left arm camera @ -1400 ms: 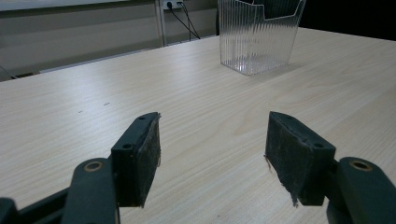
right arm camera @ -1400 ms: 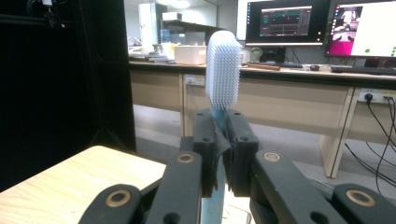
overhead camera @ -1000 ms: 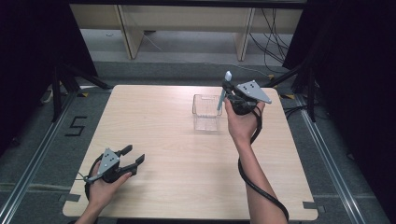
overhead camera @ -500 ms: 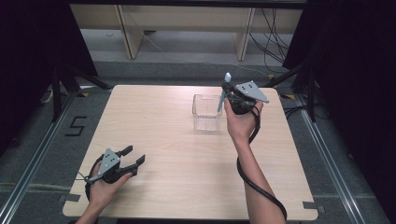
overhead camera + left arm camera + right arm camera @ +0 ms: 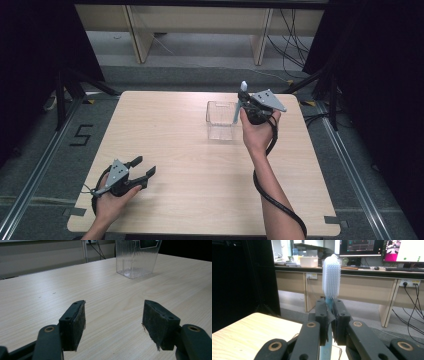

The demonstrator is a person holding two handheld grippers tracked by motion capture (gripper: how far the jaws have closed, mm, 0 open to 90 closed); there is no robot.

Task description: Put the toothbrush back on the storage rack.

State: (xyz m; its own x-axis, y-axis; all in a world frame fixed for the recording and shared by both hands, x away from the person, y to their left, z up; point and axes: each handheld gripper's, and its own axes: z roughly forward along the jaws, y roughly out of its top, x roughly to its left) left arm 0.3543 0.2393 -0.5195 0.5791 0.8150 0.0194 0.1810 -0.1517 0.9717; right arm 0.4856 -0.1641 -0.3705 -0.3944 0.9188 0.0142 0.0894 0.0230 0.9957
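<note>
Toothbrush handle hidden between tool pads; container top cut off.

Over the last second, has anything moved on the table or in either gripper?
Nothing visibly changed. The right gripper stays shut on the toothbrush, held bristle end up beside the clear container. The left gripper rests open near the table's front left corner, nothing between its jaws.

Both grippers are black: the left gripper and right gripper each carry a grey three-cornered plate behind the jaws, brass-ringed screw holes, frayed dark pads, a trailing black cable, bare forearms
</note>
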